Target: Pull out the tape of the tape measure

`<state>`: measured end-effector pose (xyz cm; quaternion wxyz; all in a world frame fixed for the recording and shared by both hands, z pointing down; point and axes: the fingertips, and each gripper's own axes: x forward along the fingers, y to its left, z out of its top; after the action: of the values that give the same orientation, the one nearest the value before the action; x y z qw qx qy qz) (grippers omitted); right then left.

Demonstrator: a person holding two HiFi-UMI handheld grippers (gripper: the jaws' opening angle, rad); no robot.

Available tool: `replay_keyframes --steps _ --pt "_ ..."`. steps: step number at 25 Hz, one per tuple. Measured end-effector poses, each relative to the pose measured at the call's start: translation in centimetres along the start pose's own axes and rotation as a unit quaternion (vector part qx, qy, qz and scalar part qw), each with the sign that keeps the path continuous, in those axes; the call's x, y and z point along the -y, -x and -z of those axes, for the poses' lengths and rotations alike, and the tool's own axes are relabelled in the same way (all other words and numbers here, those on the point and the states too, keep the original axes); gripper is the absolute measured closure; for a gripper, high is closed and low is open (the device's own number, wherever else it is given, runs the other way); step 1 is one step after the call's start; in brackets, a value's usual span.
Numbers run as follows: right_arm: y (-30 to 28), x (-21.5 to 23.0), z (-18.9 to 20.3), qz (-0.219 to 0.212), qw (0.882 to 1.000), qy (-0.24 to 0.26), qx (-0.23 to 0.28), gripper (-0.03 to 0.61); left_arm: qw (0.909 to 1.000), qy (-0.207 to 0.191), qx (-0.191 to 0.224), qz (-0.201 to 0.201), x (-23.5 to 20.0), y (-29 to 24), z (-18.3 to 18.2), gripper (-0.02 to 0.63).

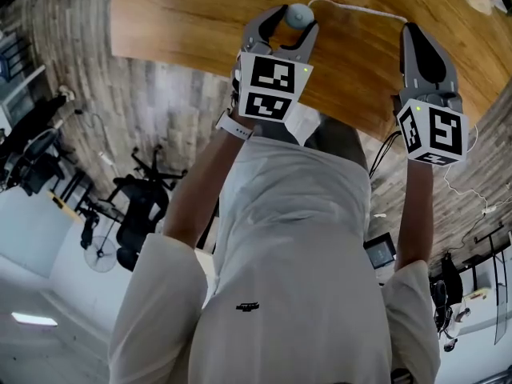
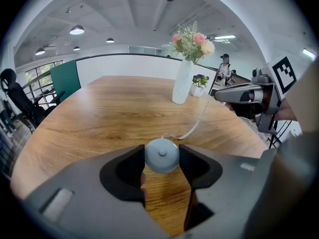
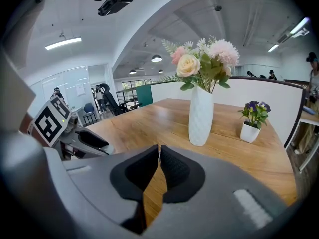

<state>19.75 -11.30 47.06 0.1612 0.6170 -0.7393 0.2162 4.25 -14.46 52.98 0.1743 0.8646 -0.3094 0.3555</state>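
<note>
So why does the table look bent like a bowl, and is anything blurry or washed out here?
Head view: the wide lens bows the table edge into an arc; lighting is even. Left gripper view: dark round border, tape measure sharp, its thin tape pale against the wood. Right gripper view: same fisheye ring, ceiling light bright, vase crisp.
</note>
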Motion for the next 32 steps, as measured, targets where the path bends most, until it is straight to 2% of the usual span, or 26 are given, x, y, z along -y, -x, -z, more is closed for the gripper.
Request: replay_keyframes --steps 8,19,32 --pt "-1.8 1.8 1.9 0.012 1.000 -0.008 -0.016 0.558 0.9999 -0.005 -0.015 0.002 -0.3 -2.8 0.4 0.376" --pt "-1.7 1.5 4.3 0.026 0.999 -0.014 -0.034 0.558 0.9997 -0.007 -0.023 0.008 0.5 -3.1 2.3 0.376" --pt "-3.1 2.4 7.0 0.027 0.997 -0.043 -0.065 0.557 0.9993 -0.024 -0.023 -0.014 0.3 -3.7 2.3 0.375"
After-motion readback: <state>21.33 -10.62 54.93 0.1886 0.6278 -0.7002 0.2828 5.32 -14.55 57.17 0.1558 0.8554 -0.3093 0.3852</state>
